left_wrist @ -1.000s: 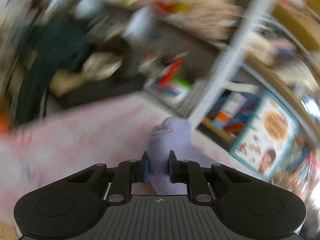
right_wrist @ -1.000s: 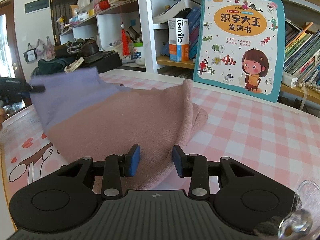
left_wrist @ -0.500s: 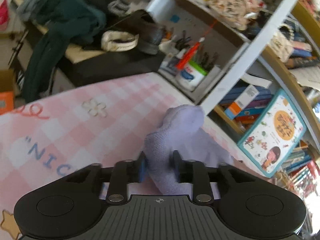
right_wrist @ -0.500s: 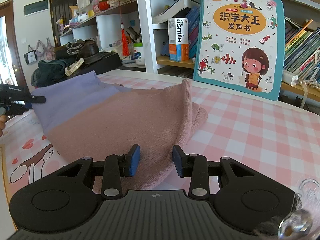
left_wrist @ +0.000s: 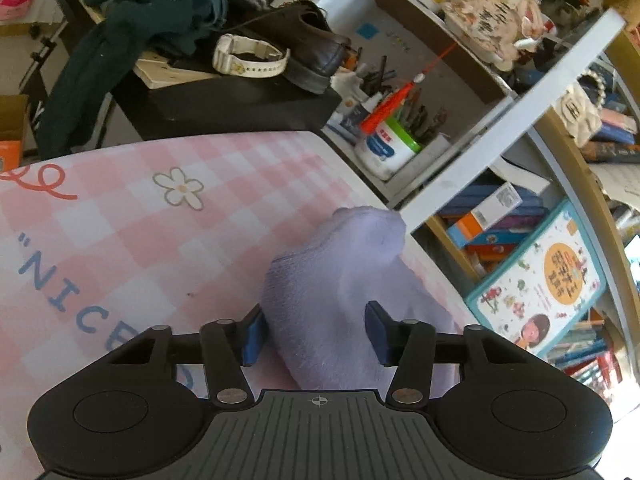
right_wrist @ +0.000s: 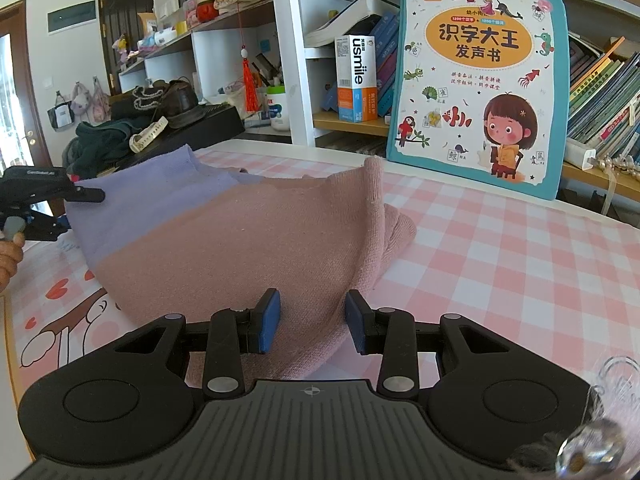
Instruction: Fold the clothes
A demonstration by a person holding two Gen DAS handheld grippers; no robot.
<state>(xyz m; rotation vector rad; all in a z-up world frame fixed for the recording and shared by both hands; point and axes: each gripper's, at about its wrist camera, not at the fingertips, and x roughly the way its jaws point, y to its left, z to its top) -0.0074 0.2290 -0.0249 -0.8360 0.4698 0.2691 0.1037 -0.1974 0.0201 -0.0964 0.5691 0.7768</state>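
A knitted garment, pink [right_wrist: 240, 240] with a lavender end [left_wrist: 340, 280], lies partly raised on the pink checked table [right_wrist: 500, 260]. My left gripper [left_wrist: 314, 332] has a thick bunch of the lavender end between its blue pads; the fabric touches both pads and the jaws are closing. From the right wrist view, that gripper [right_wrist: 60, 200] is at the far left, beside the lifted lavender edge. My right gripper [right_wrist: 312, 320] is shut on the pink hem, which passes between its pads.
A bookshelf stands behind the table, with a large picture book [right_wrist: 480, 80] leaning on it and a pen cup [left_wrist: 384, 148] on a low shelf. A black bench to the left carries a brown shoe [left_wrist: 312, 48], a watch and dark clothes. A hand [right_wrist: 8, 256] shows at the left edge.
The left view has rolled and sunk nearer the table. The left pads stand farther apart around the lavender fabric than before. The right gripper and the pink hem have not moved.
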